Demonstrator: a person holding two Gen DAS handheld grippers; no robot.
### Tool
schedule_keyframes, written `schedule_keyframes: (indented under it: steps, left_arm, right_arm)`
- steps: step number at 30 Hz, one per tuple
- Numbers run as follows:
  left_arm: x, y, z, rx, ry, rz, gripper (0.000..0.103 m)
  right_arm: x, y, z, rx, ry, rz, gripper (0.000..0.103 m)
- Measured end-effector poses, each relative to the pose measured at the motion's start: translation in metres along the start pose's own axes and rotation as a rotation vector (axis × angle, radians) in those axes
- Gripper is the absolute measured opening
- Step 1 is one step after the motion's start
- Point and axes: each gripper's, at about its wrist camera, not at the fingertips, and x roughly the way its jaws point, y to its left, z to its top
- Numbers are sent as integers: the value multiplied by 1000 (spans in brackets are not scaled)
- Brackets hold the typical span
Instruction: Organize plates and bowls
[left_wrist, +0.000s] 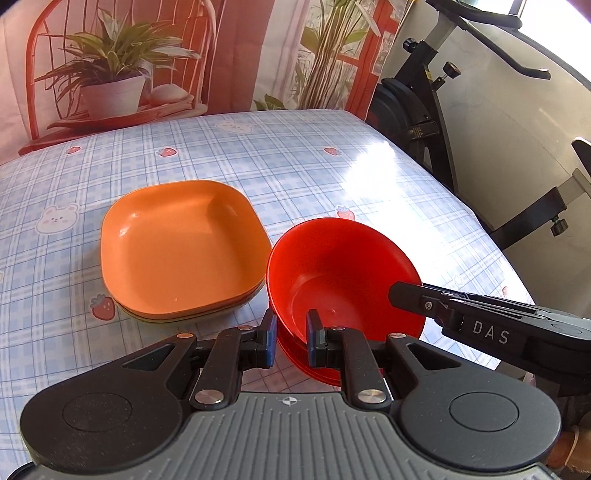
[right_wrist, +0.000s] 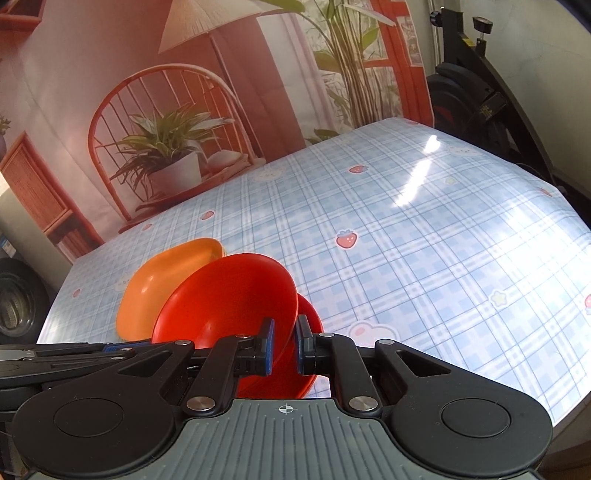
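A red bowl (left_wrist: 343, 273) is tilted and lifted above another red bowl (left_wrist: 317, 362) on the table. My left gripper (left_wrist: 291, 339) has its jaws on either side of the tilted bowl's near rim. My right gripper (right_wrist: 284, 345) pinches the same bowl's (right_wrist: 229, 306) rim, and its finger shows inside the bowl in the left wrist view (left_wrist: 410, 299). The lower red bowl (right_wrist: 310, 325) sits beneath. An orange square plate (left_wrist: 181, 251) tops a small stack just left of the bowls; it also shows in the right wrist view (right_wrist: 166, 280).
The table has a blue plaid cloth (left_wrist: 295, 166) with strawberry prints. An exercise bike (left_wrist: 443, 122) stands past the right edge. A printed backdrop (left_wrist: 147, 55) hangs behind the table.
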Motion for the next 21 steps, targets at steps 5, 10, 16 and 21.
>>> schedule_keyframes:
  steps: [5, 10, 16, 21]
  left_arm:
    - [1, 0, -2, 3, 8, -7, 17]
    - [1, 0, -4, 0, 12, -12, 17]
    - [-1, 1, -4, -11, 6, -23, 17]
    - [-3, 1, -5, -18, -2, -20, 20]
  right_arm:
    - [3, -3, -4, 10, 13, -8, 12]
    - [4, -2, -5, 11, 18, -11, 12]
    - [4, -2, -6, 12, 24, -15, 14]
    - [3, -1, -5, 6, 17, -19, 18]
